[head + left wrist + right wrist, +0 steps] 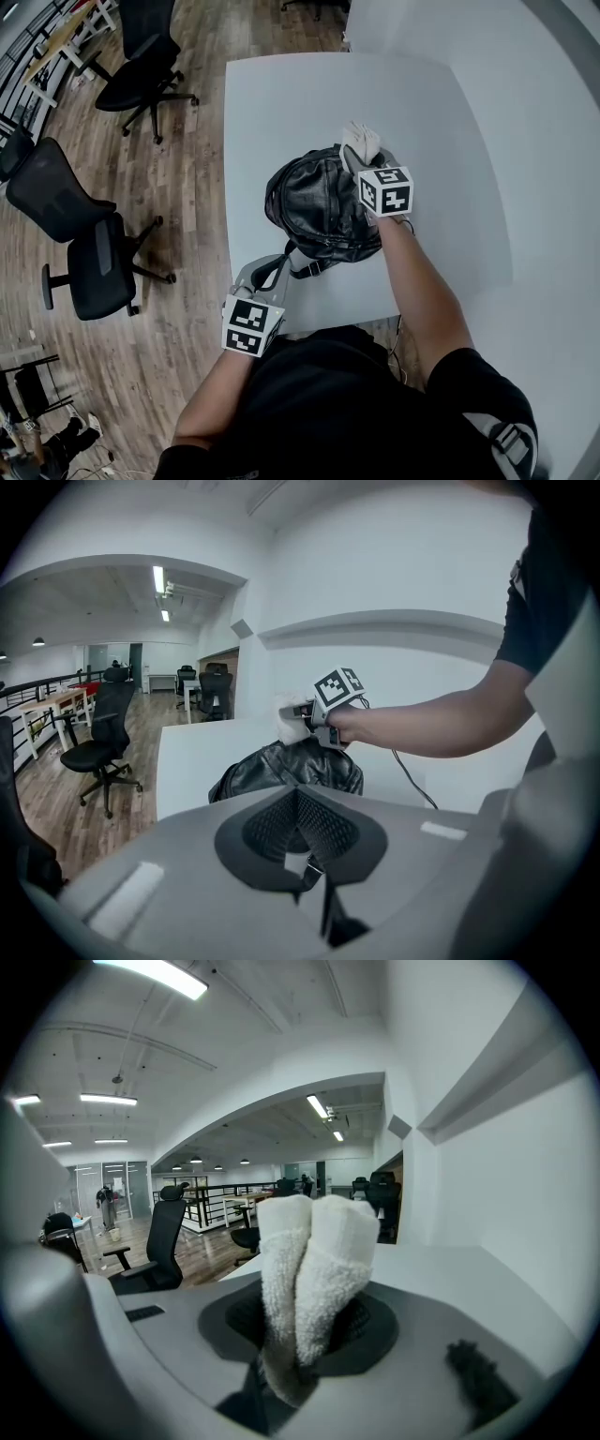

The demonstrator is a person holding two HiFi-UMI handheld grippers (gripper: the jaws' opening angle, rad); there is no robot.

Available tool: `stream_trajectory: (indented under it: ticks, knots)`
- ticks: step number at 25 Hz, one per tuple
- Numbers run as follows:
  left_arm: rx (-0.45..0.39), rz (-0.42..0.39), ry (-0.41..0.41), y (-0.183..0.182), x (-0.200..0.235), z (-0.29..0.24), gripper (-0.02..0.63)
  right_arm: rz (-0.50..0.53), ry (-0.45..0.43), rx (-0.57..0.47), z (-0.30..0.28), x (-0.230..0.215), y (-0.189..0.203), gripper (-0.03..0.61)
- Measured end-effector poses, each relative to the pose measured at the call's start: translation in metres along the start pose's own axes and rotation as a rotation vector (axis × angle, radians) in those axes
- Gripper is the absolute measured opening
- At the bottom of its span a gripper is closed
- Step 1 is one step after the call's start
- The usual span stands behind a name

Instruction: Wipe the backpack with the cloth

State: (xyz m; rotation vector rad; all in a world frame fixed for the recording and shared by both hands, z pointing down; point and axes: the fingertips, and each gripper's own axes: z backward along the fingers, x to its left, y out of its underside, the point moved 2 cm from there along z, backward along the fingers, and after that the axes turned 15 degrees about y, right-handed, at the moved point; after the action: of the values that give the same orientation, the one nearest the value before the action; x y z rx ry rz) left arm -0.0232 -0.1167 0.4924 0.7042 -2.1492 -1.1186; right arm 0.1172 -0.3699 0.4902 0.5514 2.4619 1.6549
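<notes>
Backpack (323, 206): one, black and leathery, lying slumped on the white desk (300, 103) toward its near right part, its strap (305, 267) trailing toward the desk's near edge. The left hand-held gripper (265, 272) sits at that edge with its jaws pressed together on the strap. I judge this is there to anchor the bag so that it does not slide under a wiping stroke. The right hand-held gripper (364, 161) is pinching the one cloth (360, 141), a white terry piece folded double so that two rounded lobes stick out past the jaws. The fold gives a thick, soft pad to press on the leather, and keeps the hard jaws off it. The cloth sits at the bag's far upper edge, and whether it touches the surface cannot be told. From there a pull toward the person would sweep the whole top face, so wiping looks to be at its start. In all there is one backpack, one cloth, two hand-held grippers and one desk. On the wooden floor to the left, well apart from the desk, stand two black office chairs (80, 234), with part of a third at the picture's edge.
</notes>
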Motion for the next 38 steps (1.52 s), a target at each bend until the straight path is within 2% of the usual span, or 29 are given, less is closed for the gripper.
stream_trajectory:
  ticks: [23,38]
  knots:
    - [0.002,-0.066,0.057,-0.013,-0.037,-0.02,0.006,-0.029,0.133,-0.059,0.05,-0.083,-0.014,0.107]
    - [-0.013,-0.104,0.083,-0.018,-0.064,-0.021,0.006,-0.026,0.173,-0.08,0.081,-0.101,-0.014,0.107]
